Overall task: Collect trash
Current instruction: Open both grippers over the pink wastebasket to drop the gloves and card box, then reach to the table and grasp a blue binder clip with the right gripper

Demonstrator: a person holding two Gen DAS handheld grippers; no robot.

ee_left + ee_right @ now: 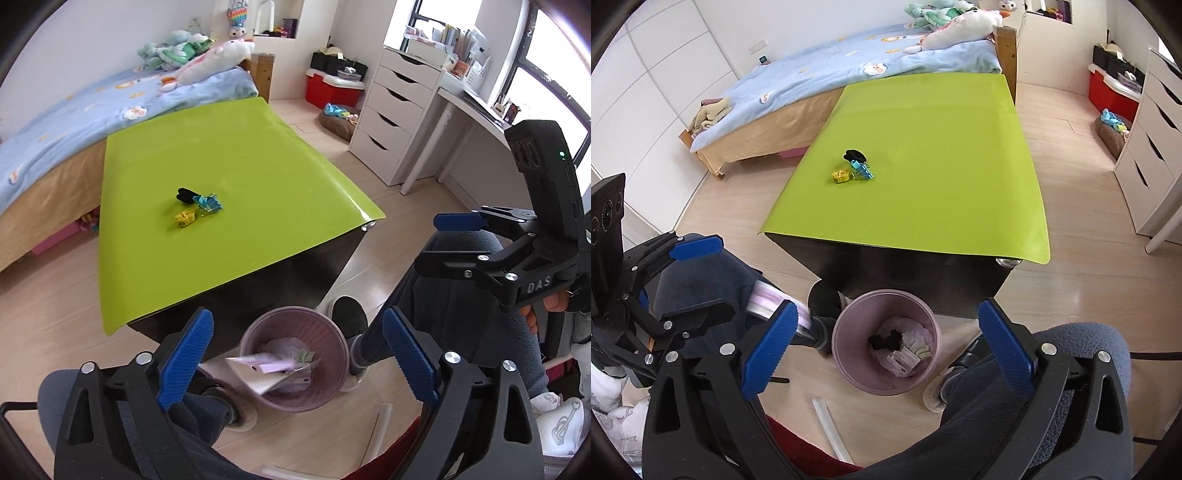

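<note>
A pink waste bin (295,360) stands on the floor in front of the green table (236,155), with paper and wrappers inside. A blurred pink-and-white wrapper (258,369) is over its rim, below my open left gripper (295,363). In the right wrist view the bin (886,341) is between the open fingers of my right gripper (888,349), and the blurred wrapper (775,299) shows left of it. On the table lie a black item (186,194), a blue item (208,203) and a yellow item (184,218).
The person's legs and shoes (345,314) flank the bin. A bed (74,122) runs along the table's far left side. White drawers (395,110) and a desk stand at the right. A white strip (831,424) lies on the floor.
</note>
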